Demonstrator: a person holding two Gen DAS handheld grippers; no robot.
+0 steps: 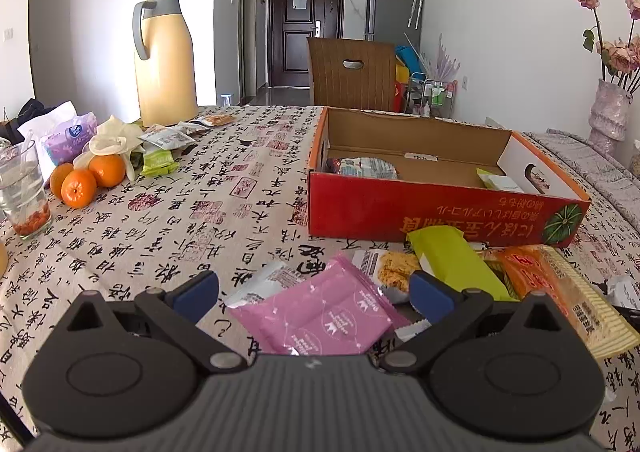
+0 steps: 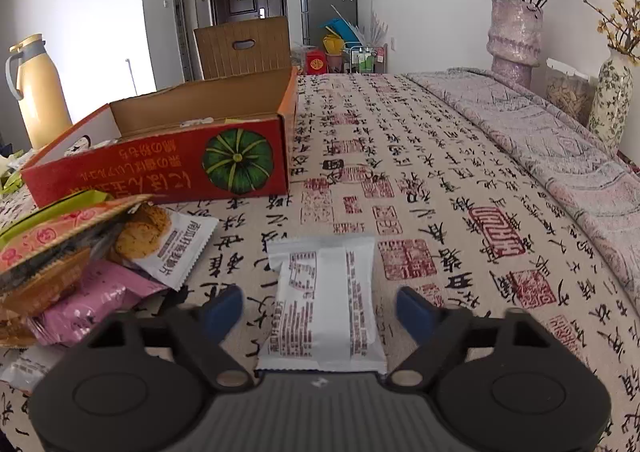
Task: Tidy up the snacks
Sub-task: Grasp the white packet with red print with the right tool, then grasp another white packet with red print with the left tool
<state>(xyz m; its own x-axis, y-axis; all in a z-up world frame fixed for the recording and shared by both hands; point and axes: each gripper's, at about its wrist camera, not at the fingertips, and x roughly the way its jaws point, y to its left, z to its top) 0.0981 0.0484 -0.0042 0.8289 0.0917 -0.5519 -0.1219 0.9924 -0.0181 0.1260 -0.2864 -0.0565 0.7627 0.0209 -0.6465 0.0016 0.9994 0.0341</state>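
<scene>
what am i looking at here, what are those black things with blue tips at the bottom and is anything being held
Those are two hand-held grippers, each with a camera looking along its two blue-tipped fingers. One picture comes from the left gripper, the other from the right gripper. Both are open and hold nothing. A pink snack packet lies between the left fingers, a white snack packet between the right ones, neither pinched. On the patterned tablecloth sits a red cardboard box with a few snacks already inside, more packets heaped in front of it, plus oranges, a yellow thermos jug and flower vases.
</scene>
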